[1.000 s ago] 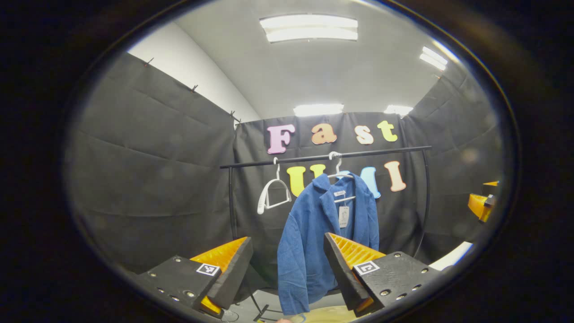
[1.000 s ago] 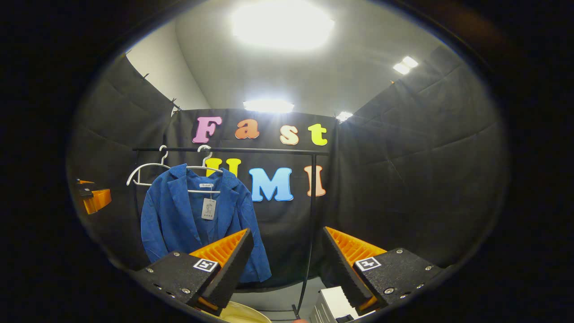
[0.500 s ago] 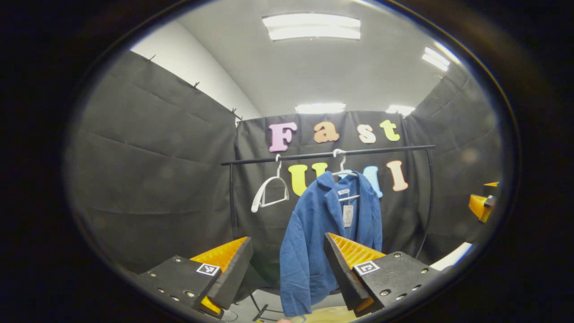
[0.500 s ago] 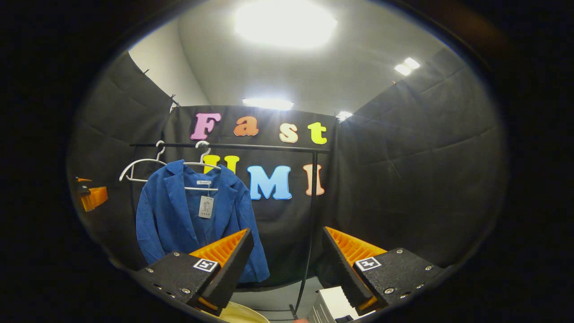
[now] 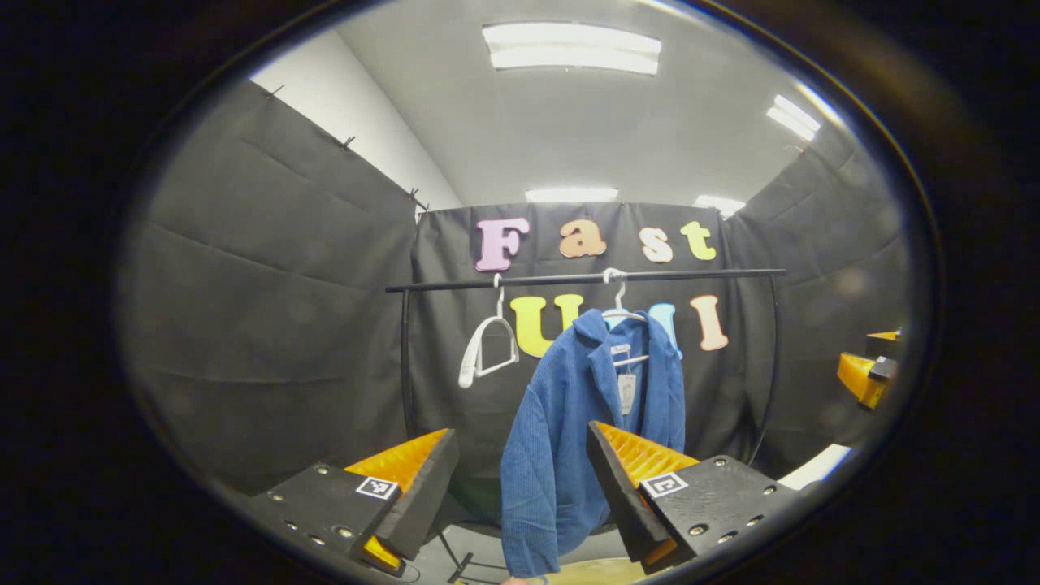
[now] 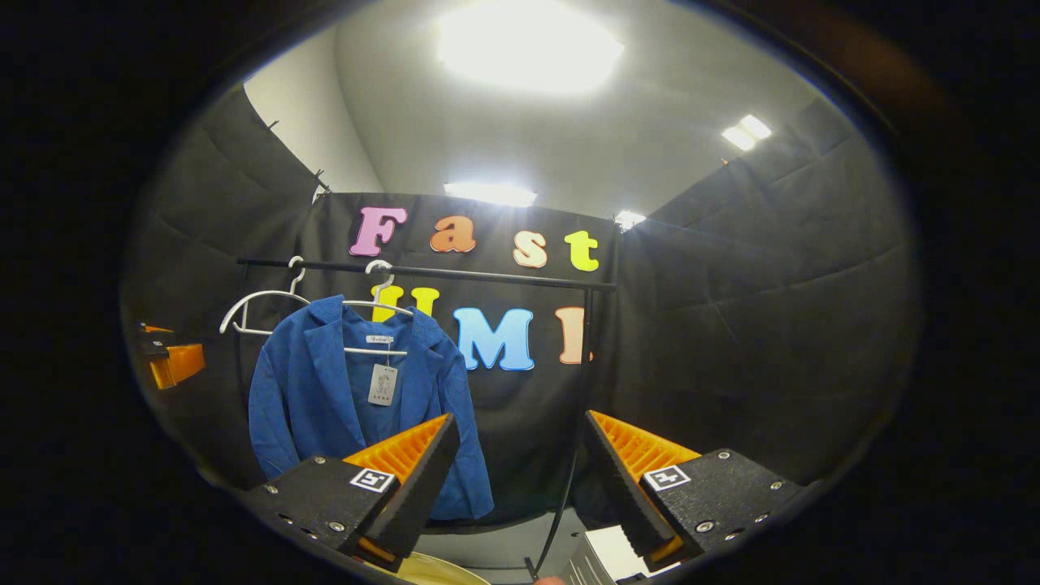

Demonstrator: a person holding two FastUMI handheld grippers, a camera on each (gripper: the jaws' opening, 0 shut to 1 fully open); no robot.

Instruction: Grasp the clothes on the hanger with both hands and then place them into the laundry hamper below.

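A blue corduroy jacket [image 5: 569,439] with a paper tag hangs on a white hanger [image 5: 621,310] from a black rail [image 5: 585,279]. In the right gripper view the same jacket [image 6: 325,398] hangs left of centre. My left gripper [image 5: 520,479] stands open well short of the jacket, nothing between its orange fingers. My right gripper [image 6: 516,471] is open too, pointing to the right of the jacket. A pale yellow rim of the hamper [image 6: 431,569] shows below, also as the hamper [image 5: 585,573] in the left gripper view.
A second, bare white hanger [image 5: 487,353] hangs on the rail left of the jacket. The rail's black upright [image 6: 569,455] stands in front of my right gripper. A white box [image 6: 617,556] sits low on the right. The other gripper [image 5: 865,378] shows at the far right.
Both views shifted slightly; the jacket and rail sit a little differently in frame. Both grippers stay open and empty. The jacket hangs as before.
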